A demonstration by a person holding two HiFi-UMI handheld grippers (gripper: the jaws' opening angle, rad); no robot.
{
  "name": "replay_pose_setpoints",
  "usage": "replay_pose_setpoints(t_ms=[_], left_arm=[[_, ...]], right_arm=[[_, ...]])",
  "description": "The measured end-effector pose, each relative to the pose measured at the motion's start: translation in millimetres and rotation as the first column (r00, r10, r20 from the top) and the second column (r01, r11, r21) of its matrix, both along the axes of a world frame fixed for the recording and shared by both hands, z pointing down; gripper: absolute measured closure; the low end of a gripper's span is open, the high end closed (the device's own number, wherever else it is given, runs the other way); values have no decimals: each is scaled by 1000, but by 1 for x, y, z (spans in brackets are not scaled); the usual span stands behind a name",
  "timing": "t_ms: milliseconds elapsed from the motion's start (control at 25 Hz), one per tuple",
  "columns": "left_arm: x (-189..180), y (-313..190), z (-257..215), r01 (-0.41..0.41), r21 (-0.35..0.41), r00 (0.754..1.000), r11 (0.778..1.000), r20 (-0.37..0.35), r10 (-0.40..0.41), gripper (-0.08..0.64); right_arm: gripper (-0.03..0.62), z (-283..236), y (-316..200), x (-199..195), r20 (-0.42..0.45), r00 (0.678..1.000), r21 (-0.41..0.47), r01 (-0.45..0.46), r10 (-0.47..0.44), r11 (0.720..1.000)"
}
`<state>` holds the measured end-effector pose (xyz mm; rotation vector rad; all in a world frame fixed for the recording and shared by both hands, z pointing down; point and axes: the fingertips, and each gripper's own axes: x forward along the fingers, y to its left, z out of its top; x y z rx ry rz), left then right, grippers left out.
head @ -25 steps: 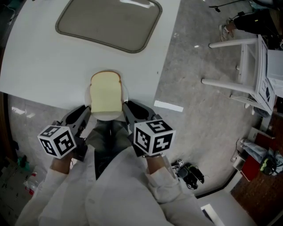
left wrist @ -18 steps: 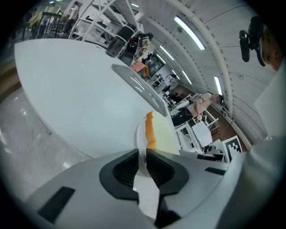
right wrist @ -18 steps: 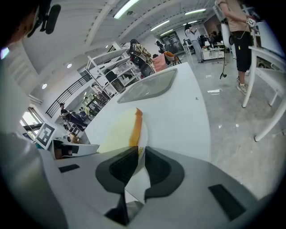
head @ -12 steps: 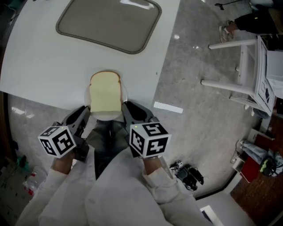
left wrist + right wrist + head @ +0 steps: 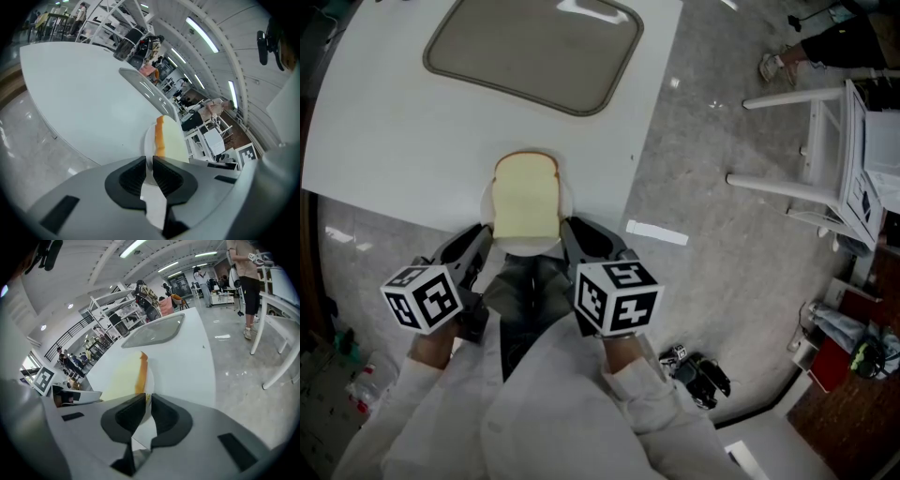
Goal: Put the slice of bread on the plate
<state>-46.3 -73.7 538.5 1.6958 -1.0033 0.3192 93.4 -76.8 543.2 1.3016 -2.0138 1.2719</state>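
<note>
Both pairs of jaws are pressed nearly together, each pinching the rim of the white plate [image 5: 526, 248]: left gripper [image 5: 485, 232] on its left side, right gripper [image 5: 567, 226] on its right. The slice of bread [image 5: 525, 206] lies flat on the plate, at the white table's [image 5: 394, 141] near edge.

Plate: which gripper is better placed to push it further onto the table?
Right, marginally. Left gripper and right gripper both pinch the plate rim; right reaches closer to the table.
</note>
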Motion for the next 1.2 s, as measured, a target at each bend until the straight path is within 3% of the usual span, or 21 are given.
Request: replay_pose_setpoints(t_ms=[680,1200], left_arm=[[24,-1,-23,23,54,999,998,24,-24,509],[43,-32,-37,-16,102,1000,995,8,15,509]], right_arm=[[545,-22,-2,25,36,999,42,21,-22,999],[545,-30,-28,43,64,998,78,-17,12,997]])
